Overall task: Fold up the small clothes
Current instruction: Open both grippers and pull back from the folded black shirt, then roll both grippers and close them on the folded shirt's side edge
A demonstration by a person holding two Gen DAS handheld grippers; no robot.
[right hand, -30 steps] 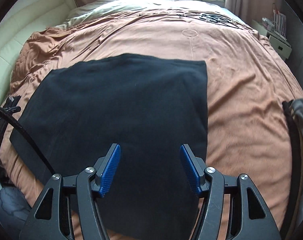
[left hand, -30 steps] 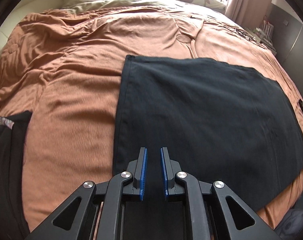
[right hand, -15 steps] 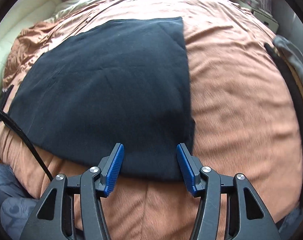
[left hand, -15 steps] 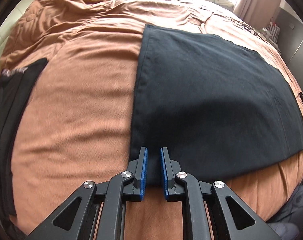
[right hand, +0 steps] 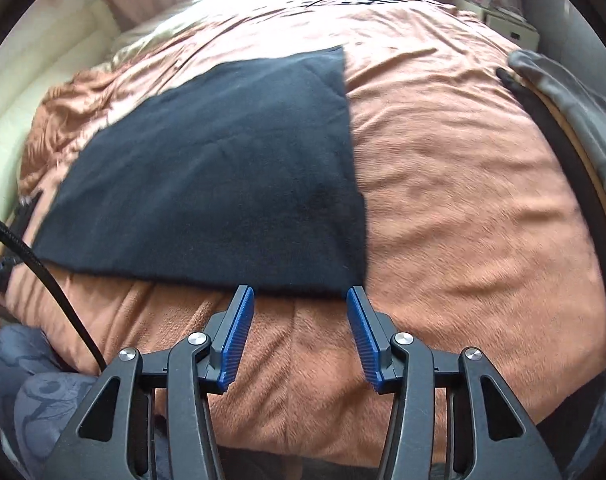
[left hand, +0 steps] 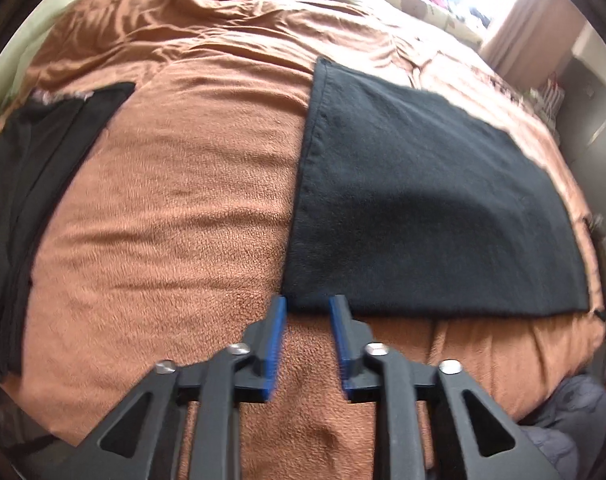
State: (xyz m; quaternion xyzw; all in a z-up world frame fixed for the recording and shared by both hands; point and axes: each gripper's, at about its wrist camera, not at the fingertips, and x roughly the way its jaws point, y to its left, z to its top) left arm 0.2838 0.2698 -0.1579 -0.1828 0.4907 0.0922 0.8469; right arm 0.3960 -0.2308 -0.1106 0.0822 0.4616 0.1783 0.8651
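- Bedroom scene: a wide bed is covered by a rumpled orange blanket [left hand: 175, 208], with curtains and bright window light seen at the far end.
- One black cloth [left hand: 423, 208] is laid flat on the blanket as a rough rectangle; this is taken to be the garment being folded.
- Relative to the cloth, a second dark garment [left hand: 35, 184] is seen well apart to its left, and a grey item [right hand: 563, 92] lies well apart to its right.
- Left gripper [left hand: 306, 312] is held at the cloth's near left corner. Its blue pads are parted by a narrow gap and nothing is held between them; the tips sit at the hem, though contact cannot be judged.
- Right gripper [right hand: 299, 300] is held at the cloth's near right corner [right hand: 355, 280]. Its pads are spread wider, and nothing is clamped there either.
- Key relation: the cloth lies straight ahead of both grippers, stretching away from them toward the window. Its near hem runs crosswise, from one gripper to the other.
- Neither gripper is clearly nearer; each is matched to its own corner.
- Likely next step, as a judgement: both near corners would be pinched and carried forward over the cloth toward its far edge.
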